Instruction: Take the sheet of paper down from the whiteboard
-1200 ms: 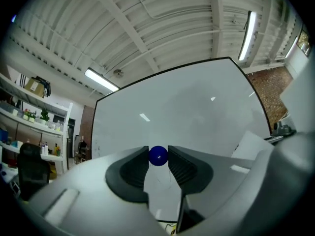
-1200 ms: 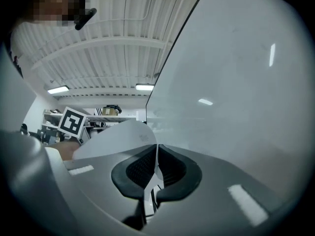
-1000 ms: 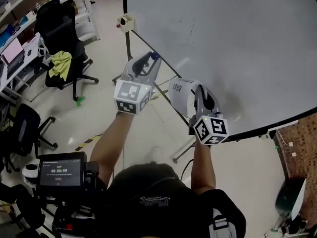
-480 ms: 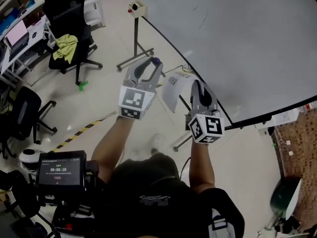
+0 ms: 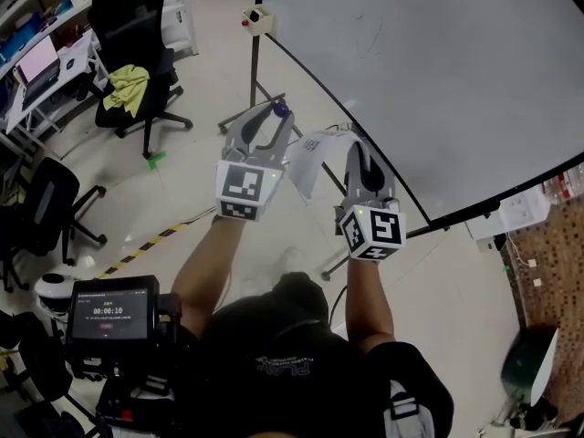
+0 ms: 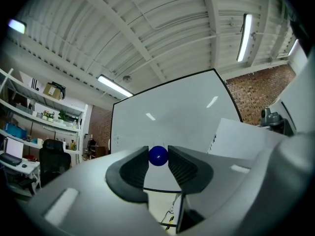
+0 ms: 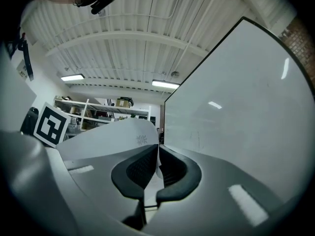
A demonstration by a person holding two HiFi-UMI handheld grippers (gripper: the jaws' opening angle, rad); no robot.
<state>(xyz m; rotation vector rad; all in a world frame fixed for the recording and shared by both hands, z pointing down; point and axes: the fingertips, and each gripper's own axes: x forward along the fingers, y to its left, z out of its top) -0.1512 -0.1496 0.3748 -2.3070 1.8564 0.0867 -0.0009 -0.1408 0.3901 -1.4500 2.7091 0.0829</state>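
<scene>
My right gripper (image 7: 156, 150) has its jaws pressed together on the sheet of paper (image 7: 115, 137), gripping its edge so it can't slip. The sheet curls out toward ten o'clock, clear of the whiteboard (image 7: 241, 102) at two. My left gripper (image 6: 158, 161) pinches the blue magnet (image 6: 158, 155), probably holding it aside so the sheet hangs free.

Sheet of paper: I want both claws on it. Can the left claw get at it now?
Probably reach, not grip: the sheet sits in the right claw just beside the left claw, nothing between, but a blue ball fills the left claw's jaws.
</scene>
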